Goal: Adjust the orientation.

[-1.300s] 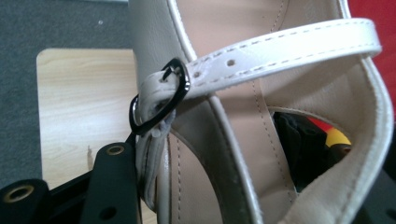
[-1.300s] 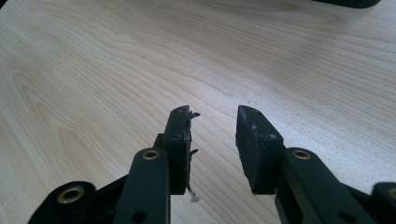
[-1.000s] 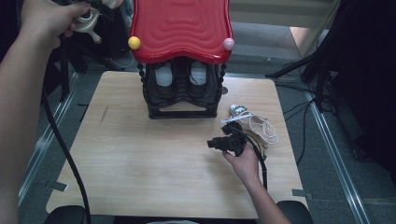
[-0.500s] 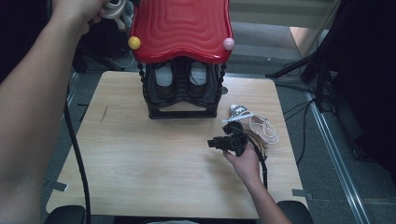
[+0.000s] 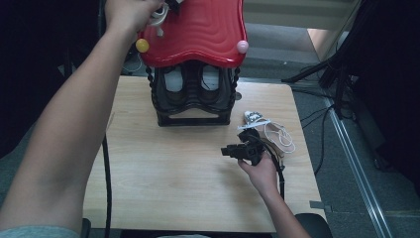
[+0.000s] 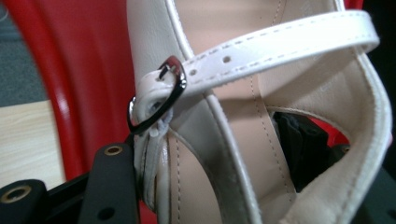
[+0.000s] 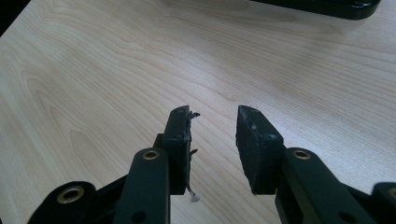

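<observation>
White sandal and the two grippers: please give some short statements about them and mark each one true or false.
1. The left gripper holds a white sandal over the red top of the rack. True.
2. The sandal's strap is unbuckled. False: it passes through the metal buckle.
3. The right gripper clamps a shoe. False: its jaws are open, with nothing between them.
4. The right gripper is above the wooden table. True.

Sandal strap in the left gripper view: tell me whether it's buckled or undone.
Buckled. The white strap runs through the metal buckle, whose prong sits in a punched hole.
</observation>
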`<state>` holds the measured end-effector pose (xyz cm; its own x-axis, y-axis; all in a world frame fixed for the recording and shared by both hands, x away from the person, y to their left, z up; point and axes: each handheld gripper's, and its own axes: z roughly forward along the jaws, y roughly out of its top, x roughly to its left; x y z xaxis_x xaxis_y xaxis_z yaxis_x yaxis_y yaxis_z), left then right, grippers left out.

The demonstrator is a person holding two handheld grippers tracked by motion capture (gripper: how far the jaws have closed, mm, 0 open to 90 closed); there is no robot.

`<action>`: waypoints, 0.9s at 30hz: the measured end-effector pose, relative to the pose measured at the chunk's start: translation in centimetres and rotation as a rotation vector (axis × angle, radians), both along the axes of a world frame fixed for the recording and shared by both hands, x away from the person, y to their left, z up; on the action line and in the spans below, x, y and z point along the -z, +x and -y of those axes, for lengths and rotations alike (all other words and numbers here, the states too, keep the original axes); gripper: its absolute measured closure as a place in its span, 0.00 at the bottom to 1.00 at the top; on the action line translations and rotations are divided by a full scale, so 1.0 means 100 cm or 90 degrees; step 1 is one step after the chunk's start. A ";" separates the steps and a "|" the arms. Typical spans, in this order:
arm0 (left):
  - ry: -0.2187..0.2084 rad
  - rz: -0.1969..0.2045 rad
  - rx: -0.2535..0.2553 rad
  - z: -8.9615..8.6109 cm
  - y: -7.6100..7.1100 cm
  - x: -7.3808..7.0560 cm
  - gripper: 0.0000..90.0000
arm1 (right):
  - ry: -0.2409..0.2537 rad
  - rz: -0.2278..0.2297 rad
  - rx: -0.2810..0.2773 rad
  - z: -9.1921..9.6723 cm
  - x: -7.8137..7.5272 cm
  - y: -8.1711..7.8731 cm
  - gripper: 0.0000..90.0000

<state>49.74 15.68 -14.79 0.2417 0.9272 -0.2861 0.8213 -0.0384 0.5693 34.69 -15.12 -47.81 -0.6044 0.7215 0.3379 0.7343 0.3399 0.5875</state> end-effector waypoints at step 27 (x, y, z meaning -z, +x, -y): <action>0.008 0.015 -0.009 0.022 0.006 0.027 0.34 | 0.001 0.004 -0.001 0.001 -0.001 -0.001 0.74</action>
<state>50.29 13.47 -17.49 0.2349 0.9341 -0.2687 0.8080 -0.0340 0.5882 34.62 -15.20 -47.71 -0.6077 0.7198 0.3355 0.7301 0.3403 0.5925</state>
